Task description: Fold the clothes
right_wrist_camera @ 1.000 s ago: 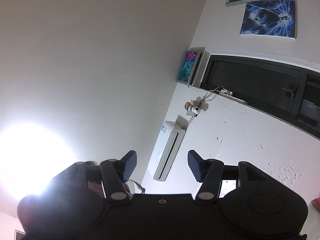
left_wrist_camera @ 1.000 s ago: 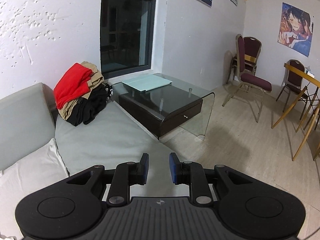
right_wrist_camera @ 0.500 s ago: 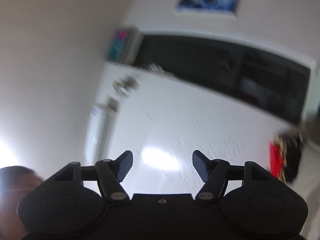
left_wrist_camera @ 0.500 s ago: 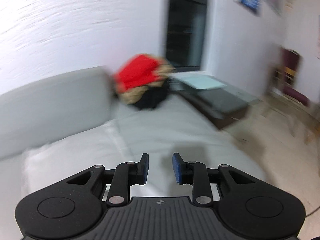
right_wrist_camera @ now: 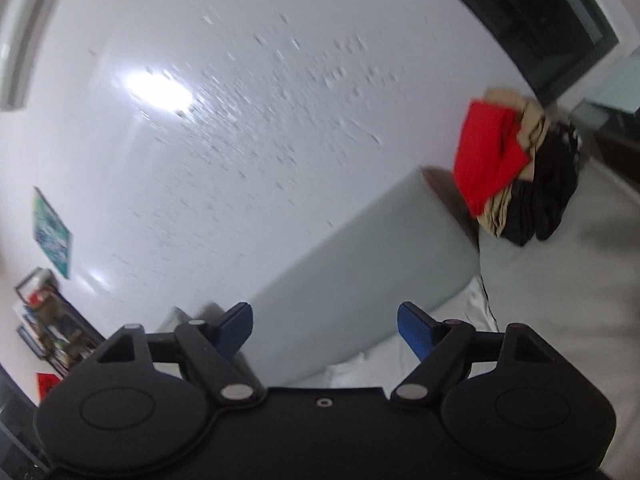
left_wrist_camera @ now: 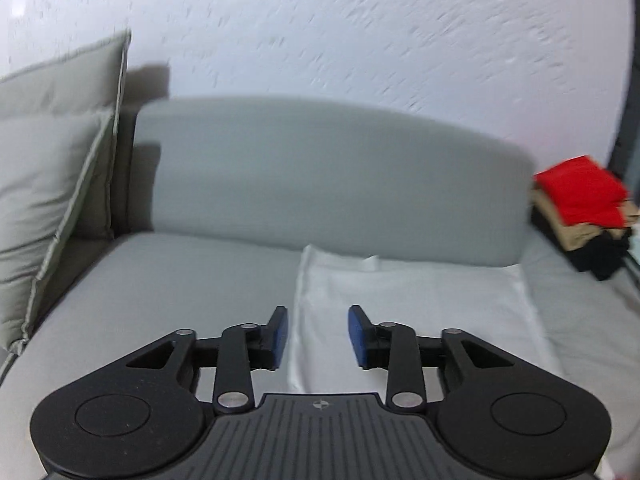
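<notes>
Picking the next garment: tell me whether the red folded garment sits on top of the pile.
Yes, the red folded garment lies topmost on the pile, above the tan clothes and black clothes.

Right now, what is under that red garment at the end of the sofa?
The red garment tops a pile: tan clothes beneath it, black ones lower. How many pieces, and what lies under the pile, is covered.
</notes>
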### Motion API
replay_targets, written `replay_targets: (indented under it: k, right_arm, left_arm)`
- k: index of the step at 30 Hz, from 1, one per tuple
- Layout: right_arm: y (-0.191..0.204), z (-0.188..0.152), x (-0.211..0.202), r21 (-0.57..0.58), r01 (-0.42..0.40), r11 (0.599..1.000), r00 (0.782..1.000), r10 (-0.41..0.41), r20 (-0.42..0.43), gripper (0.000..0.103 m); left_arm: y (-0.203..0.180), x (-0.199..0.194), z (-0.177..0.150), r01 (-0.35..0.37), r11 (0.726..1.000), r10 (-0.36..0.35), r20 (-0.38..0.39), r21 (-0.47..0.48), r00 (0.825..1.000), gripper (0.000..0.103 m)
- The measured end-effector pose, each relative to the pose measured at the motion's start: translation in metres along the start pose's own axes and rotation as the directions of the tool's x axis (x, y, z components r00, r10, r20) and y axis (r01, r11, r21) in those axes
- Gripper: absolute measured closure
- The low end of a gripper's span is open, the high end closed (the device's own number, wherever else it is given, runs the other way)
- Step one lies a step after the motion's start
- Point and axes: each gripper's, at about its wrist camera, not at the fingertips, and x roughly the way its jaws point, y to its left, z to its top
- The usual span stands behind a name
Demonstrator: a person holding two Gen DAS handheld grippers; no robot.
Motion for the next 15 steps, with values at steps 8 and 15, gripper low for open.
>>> replay_targets:
  k: [8,15]
  right_arm:
    - [-0.081,0.008,0.177,-0.053,0.299,0.953,0.948,-0.303,-0.098,0.066]
    - [-0.155,0.007,0.278,-0.070,0.409,0.910,0.883,-0.414,-0.220,0.070]
  left_arm:
    - [0.021,0.136,0.013,-0.024,1.000,0.022,-0.077,-0.021,0.997,0.064]
    - [0.022,0.224,0.026,-0.047,0.999,0.049,-0.123,0.024,0.991,0.059]
